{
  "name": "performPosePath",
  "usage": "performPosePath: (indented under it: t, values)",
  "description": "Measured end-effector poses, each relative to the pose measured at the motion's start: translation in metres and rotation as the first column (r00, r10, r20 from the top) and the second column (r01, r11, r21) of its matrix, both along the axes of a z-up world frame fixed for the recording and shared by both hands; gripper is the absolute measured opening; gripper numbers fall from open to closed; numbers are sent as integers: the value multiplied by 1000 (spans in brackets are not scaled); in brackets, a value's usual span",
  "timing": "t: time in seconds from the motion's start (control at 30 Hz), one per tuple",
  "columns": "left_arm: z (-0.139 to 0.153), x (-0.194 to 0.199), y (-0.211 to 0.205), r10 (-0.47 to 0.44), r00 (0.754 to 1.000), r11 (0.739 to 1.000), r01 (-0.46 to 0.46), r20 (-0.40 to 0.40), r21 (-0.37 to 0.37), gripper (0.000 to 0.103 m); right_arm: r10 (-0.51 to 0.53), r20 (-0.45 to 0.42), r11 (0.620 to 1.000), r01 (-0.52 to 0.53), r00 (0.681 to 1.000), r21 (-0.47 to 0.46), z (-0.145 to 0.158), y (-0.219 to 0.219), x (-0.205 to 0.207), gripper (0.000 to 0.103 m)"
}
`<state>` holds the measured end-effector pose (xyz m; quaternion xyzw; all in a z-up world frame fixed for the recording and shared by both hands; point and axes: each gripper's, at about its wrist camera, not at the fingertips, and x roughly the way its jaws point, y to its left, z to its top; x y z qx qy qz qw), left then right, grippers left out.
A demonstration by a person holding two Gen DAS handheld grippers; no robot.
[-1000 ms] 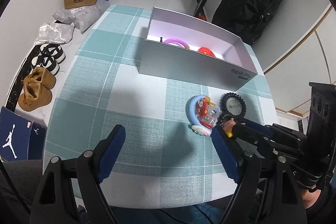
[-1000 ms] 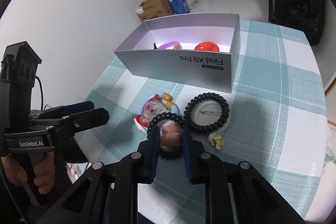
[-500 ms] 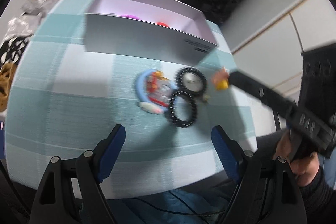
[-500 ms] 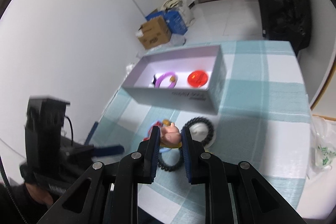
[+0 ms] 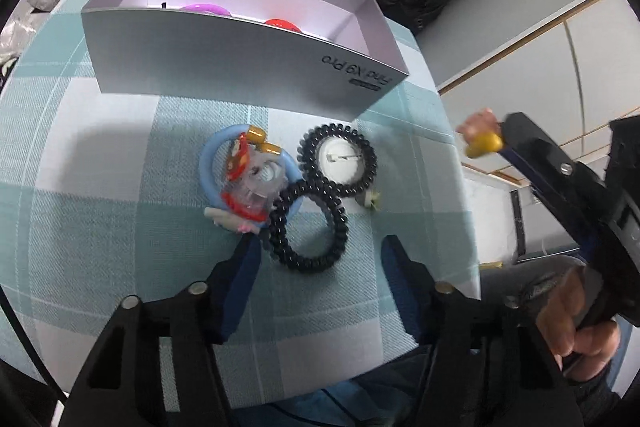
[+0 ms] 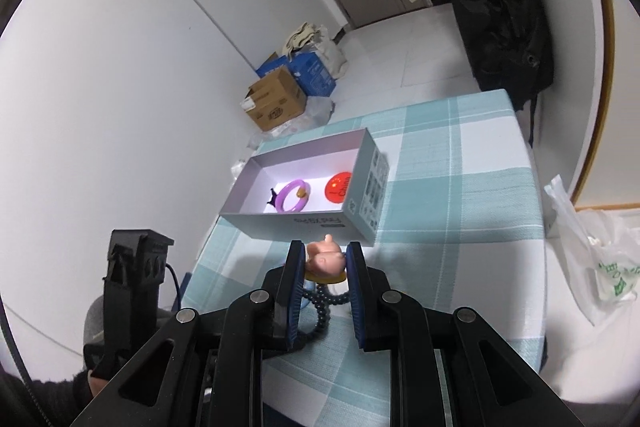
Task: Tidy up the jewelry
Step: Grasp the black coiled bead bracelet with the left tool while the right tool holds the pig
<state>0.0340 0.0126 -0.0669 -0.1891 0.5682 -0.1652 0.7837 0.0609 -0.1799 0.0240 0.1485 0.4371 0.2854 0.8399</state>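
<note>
1. Table (image 5: 100, 155) is covered by a teal-and-white checked cloth.
2. An open grey box (image 5: 224, 67) is set at the far side.
3. Near the box lie a blue ring with toy charm (image 5: 240, 179), a black coil tie around a white disc (image 5: 340, 161), and a second black coil tie (image 5: 306, 231).
4. A small pale flower piece (image 5: 370, 202) lies just right of the coils.

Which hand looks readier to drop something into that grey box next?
Right: the right gripper already holds the pink figure, lifted before the box. The left gripper hangs open and empty over a black coil.
</note>
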Motion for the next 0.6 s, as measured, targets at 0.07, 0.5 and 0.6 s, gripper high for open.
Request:
performPosePath:
  t: [0.07, 0.5, 0.6]
  values:
    - [1, 2, -4, -2, 1000, 1000, 2, 1, 29, 51, -2, 9, 1000, 2, 1000, 3, 3, -2, -2, 20]
    - [0, 0, -11, -9, 999, 971, -1, 41, 241, 8, -10, 28, 1000, 9, 1000, 30, 12, -11, -6, 20]
    - [0, 0, -12, -22, 999, 966, 9, 49, 257, 6, -11, 31, 1000, 10, 999, 27, 12, -11, -6, 20]
